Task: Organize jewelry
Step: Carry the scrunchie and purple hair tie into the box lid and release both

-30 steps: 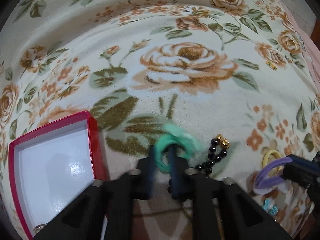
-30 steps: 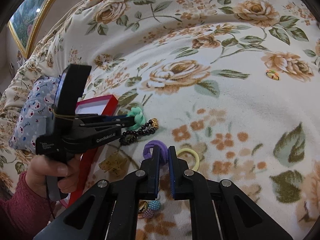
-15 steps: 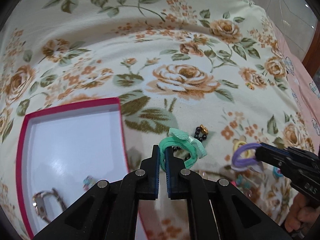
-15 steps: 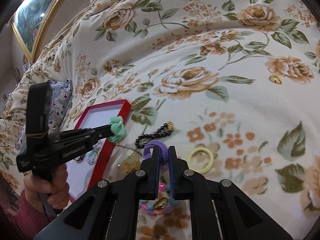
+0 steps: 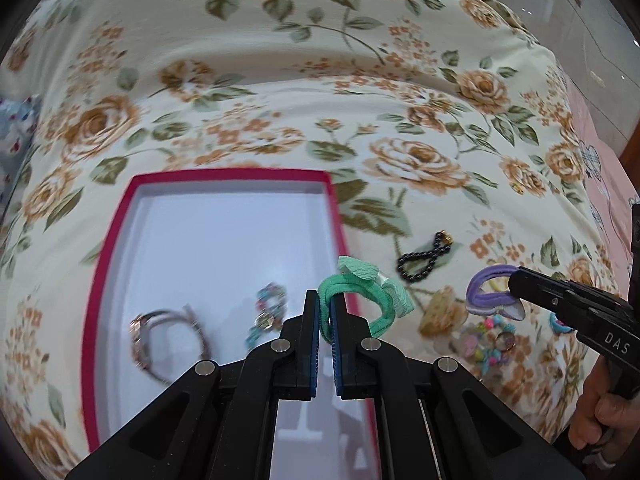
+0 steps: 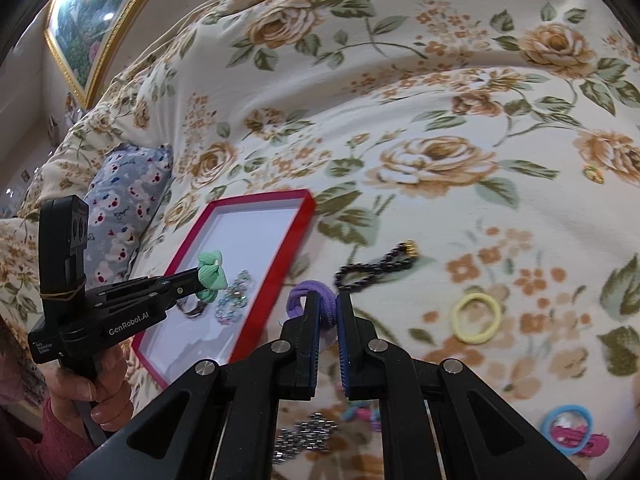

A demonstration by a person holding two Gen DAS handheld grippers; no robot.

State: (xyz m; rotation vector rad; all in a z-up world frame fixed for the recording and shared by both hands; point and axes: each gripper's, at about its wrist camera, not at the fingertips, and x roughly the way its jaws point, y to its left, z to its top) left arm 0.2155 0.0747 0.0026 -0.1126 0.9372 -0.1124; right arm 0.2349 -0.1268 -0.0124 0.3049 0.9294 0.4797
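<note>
My left gripper (image 5: 327, 304) is shut on a green hair tie with a bow (image 5: 362, 294) and holds it over the right rim of the red box with a white floor (image 5: 224, 240). It also shows in the right wrist view (image 6: 211, 275) above the box (image 6: 240, 240). A watch (image 5: 160, 336) and a beaded piece (image 5: 268, 308) lie in the box. My right gripper (image 6: 328, 308) is shut on a purple hair tie (image 6: 316, 300), seen from the left wrist view (image 5: 490, 286), held right of the box.
On the floral bedspread lie a black bead bracelet (image 6: 374, 268), a yellow hair tie (image 6: 476, 318), a blue ring with pink clips (image 6: 568, 428), a silver bead chain (image 6: 304, 440) and a gold clip (image 5: 442, 310). A bear-print pillow (image 6: 124, 200) lies left of the box.
My left gripper has lifted the green hair tie and carried it left, over the red box's rim. My right gripper has raised the purple hair tie and moved it toward the box.
</note>
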